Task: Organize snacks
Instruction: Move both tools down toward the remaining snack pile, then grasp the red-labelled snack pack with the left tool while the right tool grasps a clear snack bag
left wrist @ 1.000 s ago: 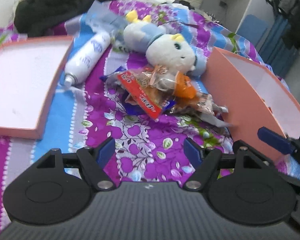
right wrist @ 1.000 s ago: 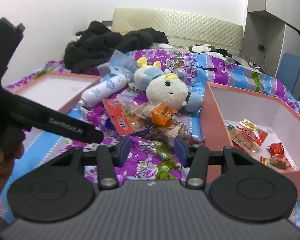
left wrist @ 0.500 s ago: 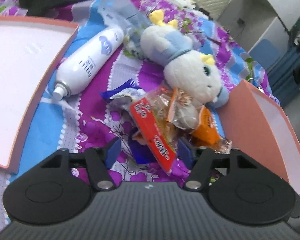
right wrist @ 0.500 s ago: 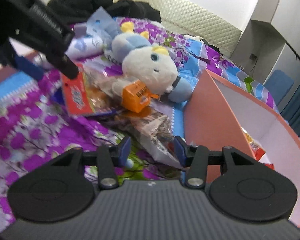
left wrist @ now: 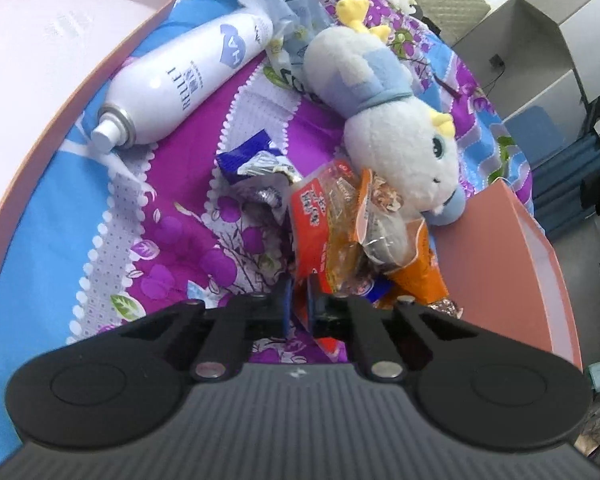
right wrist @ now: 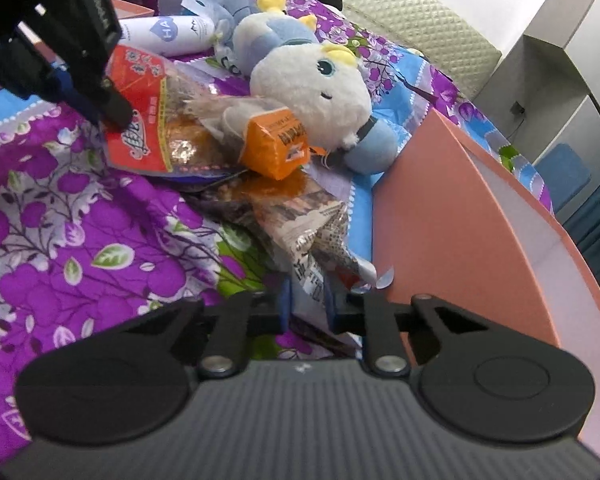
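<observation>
A heap of snack packets lies on the floral bedspread in front of a white and blue plush toy (left wrist: 384, 120). My left gripper (left wrist: 298, 302) is closing its jaws on the lower edge of a red snack bag (left wrist: 316, 232), and the blue pads press the bag from both sides. In the right wrist view, the left gripper (right wrist: 106, 114) pinches the same red bag (right wrist: 140, 120). My right gripper (right wrist: 306, 300) is closing on the corner of a clear bag with newspaper print (right wrist: 312, 236), which sits between its pads. An orange packet (right wrist: 276, 144) rests on top of the heap.
An open pink box (right wrist: 460, 220) stands just right of the heap, its near wall close to my right gripper. A pink lid (left wrist: 60, 60) lies at the left. A white spray can (left wrist: 180, 76) and a blue wrapper (left wrist: 244, 156) lie beyond the heap, dark clothes further back.
Both grippers came down and forward to the heap. The left jaws went from wide open to shut on the red bag. The right jaws narrowed onto the newspaper-print bag.
</observation>
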The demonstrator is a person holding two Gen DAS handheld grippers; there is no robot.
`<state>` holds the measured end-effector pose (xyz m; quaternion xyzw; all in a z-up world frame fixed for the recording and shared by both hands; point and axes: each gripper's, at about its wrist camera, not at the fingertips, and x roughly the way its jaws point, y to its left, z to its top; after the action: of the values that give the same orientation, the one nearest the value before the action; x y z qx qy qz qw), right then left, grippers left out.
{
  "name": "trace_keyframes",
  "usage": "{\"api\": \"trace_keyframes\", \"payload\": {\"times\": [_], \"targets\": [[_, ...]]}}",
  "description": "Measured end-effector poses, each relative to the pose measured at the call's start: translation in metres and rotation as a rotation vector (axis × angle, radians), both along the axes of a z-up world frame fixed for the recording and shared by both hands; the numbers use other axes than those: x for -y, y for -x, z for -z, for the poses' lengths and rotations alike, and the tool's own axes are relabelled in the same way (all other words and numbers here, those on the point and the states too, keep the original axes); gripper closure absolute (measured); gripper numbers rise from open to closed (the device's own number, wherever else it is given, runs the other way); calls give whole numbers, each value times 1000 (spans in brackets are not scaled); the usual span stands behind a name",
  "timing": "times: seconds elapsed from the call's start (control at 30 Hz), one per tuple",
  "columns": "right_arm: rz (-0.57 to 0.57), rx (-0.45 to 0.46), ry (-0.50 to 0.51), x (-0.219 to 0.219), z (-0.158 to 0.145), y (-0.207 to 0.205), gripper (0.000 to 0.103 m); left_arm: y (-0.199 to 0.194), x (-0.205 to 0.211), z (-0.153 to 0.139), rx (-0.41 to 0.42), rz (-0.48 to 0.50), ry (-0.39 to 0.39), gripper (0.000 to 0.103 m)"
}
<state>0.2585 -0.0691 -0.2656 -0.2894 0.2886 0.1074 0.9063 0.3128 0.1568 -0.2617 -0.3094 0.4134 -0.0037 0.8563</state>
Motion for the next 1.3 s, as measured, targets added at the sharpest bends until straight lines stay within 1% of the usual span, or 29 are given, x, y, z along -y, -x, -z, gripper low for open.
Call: {"api": "trace_keyframes", "payload": {"times": [0.17,0.2,0.23,0.3,0.47,0.6,0.77,1.03,1.17,1.23,1.3], "targets": [[-27,20,5,-2,-11,18,86,19,0,-12,19,10,3,99],[-30,21,1,-2,-14,21,86,25,0,-15,22,10,2,102],[-33,22,-1,-2,-17,25,86,31,0,-17,24,10,6,103],[-34,24,-13,0,-23,33,86,45,-1,-21,32,7,13,103],[-36,16,-62,8,-39,55,86,86,0,-29,47,-5,0,103],[-35,6,-100,13,-50,74,87,118,-1,-32,52,-38,10,103],[-22,-26,-159,26,-59,98,87,159,2,-35,55,-72,18,103],[-31,-69,-230,43,-74,136,87,217,15,-47,44,-117,-37,103],[-46,-122,-272,51,-77,154,87,240,19,-44,17,-123,-54,103],[-65,-158,-288,53,-75,161,88,250,20,-40,-1,-113,-72,103],[-80,-197,-306,53,-70,166,88,256,19,-34,-29,-102,-68,103]]}}
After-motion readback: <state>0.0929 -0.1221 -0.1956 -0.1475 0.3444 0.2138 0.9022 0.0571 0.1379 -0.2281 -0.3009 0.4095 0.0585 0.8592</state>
